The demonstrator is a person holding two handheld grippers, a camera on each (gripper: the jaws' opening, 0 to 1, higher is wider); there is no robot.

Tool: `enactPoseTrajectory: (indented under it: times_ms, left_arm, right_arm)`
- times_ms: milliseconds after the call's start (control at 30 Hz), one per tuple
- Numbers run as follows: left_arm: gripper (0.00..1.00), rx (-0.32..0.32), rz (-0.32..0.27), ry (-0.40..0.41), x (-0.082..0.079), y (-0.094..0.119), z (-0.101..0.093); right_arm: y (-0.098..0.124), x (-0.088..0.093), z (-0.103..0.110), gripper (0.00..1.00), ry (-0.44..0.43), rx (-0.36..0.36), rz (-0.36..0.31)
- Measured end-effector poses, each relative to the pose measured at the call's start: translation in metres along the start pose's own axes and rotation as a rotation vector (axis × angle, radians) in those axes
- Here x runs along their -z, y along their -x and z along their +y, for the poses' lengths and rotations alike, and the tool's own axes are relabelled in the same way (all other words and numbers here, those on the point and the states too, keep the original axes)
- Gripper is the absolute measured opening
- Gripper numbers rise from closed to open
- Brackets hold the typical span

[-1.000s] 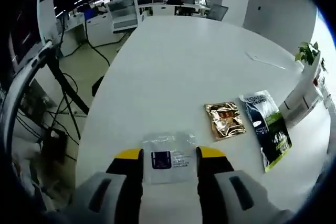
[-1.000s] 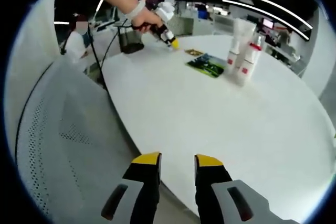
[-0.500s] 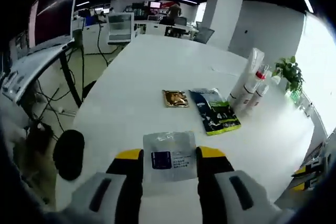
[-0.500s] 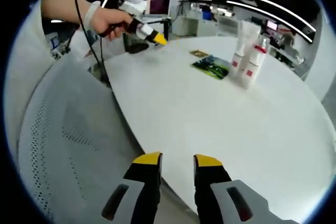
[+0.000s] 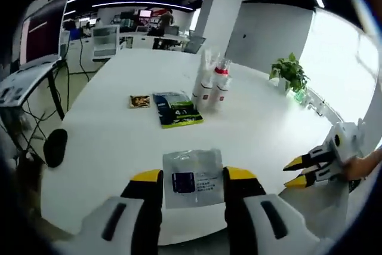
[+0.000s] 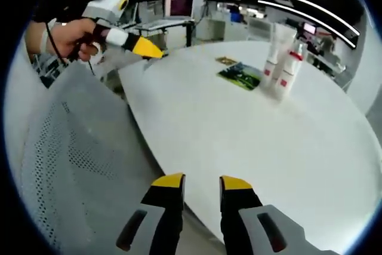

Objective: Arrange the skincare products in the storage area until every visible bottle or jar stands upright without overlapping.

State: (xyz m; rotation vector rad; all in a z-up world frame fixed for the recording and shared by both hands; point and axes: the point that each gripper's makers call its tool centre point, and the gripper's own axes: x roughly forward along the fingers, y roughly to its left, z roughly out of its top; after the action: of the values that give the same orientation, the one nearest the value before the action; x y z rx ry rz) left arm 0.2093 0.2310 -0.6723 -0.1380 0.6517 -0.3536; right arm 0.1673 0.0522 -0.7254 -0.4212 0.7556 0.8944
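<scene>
Here the left hand-held gripper (image 5: 193, 176) pinched a sachet (image 5: 193, 177); the right hand-held gripper (image 6: 200, 182) hung slightly apart, holding nothing, over the surface (image 6: 250, 129) edge.

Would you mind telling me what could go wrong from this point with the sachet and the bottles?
The left gripper holds a flat clear sachet by its edges above the table edge; a slack grip could drop it to the floor. The bottles stand tightly clustered, so a careless reach might topple them. The green packet and gold sachet lie close beside them, so setting the held sachet down there risks overlap.
</scene>
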Motion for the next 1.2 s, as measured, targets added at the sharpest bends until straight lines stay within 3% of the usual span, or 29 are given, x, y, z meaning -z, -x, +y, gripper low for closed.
enactPoseTrajectory:
  times_ms: [100, 200, 300, 533, 633, 733, 900, 967, 1033, 1100, 1200]
  left_arm:
    - [0.36, 0.029, 0.016, -0.171, 0.003, 0.0, -0.016]
    - [0.36, 0.029, -0.018, -0.091, -0.003, -0.002, -0.018]
    - [0.36, 0.053, 0.02, -0.079, 0.004, -0.008, -0.024]
    - [0.36, 0.073, 0.059, -0.332, 0.019, -0.015, -0.045]
    - [0.36, 0.062, 0.063, -0.323, 0.026, -0.02, -0.042]
    - [0.36, 0.033, 0.036, -0.319, 0.02, -0.02, -0.034]
    - [0.36, 0.01, 0.012, -0.275, 0.016, -0.019, -0.026]
    - [0.36, 0.005, -0.005, -0.284, 0.013, -0.018, -0.027]
    - [0.36, -0.002, -0.012, -0.335, 0.012, -0.019, -0.03]
    - [0.36, 0.005, -0.012, -0.327, 0.012, -0.018, -0.03]
    - [0.36, 0.014, -0.024, -0.333, 0.011, -0.017, -0.034]
  right_arm:
    - [0.0, 0.0, 0.0, 0.23, 0.01, 0.002, 0.001]
    - [0.002, -0.002, -0.005, 0.24, -0.002, 0.018, -0.005]
    - [0.003, -0.001, -0.008, 0.24, -0.009, 0.033, -0.006]
    - [0.005, -0.003, -0.009, 0.24, -0.022, 0.038, -0.019]
    - [0.005, -0.005, -0.008, 0.24, -0.033, 0.037, -0.024]
    - [0.006, -0.012, -0.006, 0.24, -0.056, 0.02, -0.052]
    - [0.012, -0.025, -0.009, 0.22, -0.206, -0.019, -0.106]
    - [0.013, -0.031, -0.005, 0.25, -0.181, -0.027, -0.115]
    - [0.015, -0.054, 0.01, 0.28, -0.301, -0.095, -0.209]
    - [0.014, -0.072, 0.014, 0.28, -0.462, -0.126, -0.28]
    - [0.007, -0.092, 0.02, 0.29, -0.627, -0.189, -0.357]
